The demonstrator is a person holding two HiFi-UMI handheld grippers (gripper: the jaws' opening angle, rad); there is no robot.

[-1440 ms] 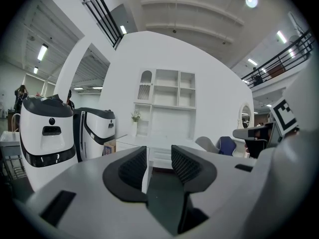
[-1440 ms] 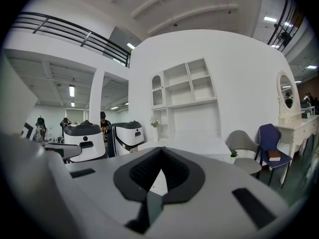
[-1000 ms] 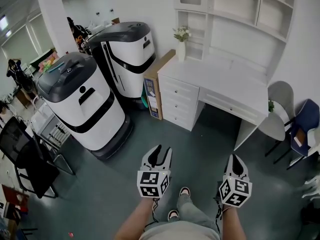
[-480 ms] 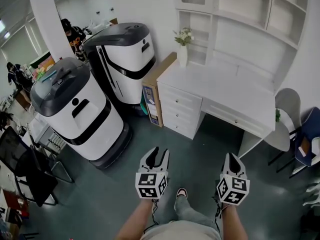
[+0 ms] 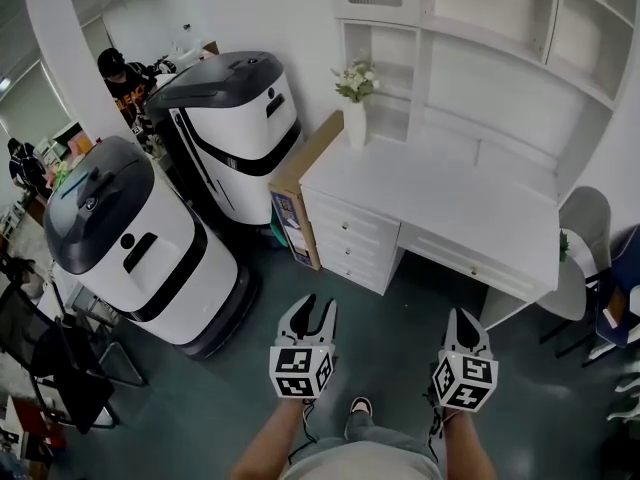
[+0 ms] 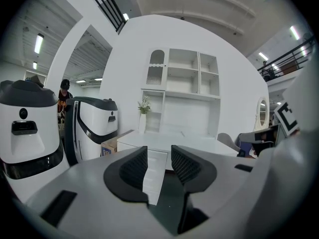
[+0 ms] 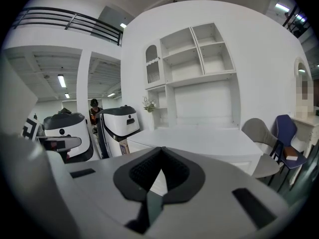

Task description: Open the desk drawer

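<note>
White shelving [image 5: 470,28] rises behind a white desk [image 5: 440,203] on a grey-green floor [image 5: 200,398]. At the desk's rear left corner, a white vase [image 5: 355,123] holds pale flowers [image 5: 355,76]. The stacked drawers [image 5: 345,238] under its left end and the shallow drawer [image 5: 465,263] beneath the top are shut. Both grippers hang over the floor, well apart from the desk. The left gripper [image 5: 320,305] has its jaws parted and empty. The right gripper [image 5: 465,316] has its jaws closed together on nothing.

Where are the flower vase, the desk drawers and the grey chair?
flower vase [image 5: 355,125]: head view, on the vase's white body, below the flowers.
desk drawers [image 5: 350,240]: head view, on the middle drawer's front in the stack.
grey chair [image 5: 588,213]: head view, on its backrest.
</note>
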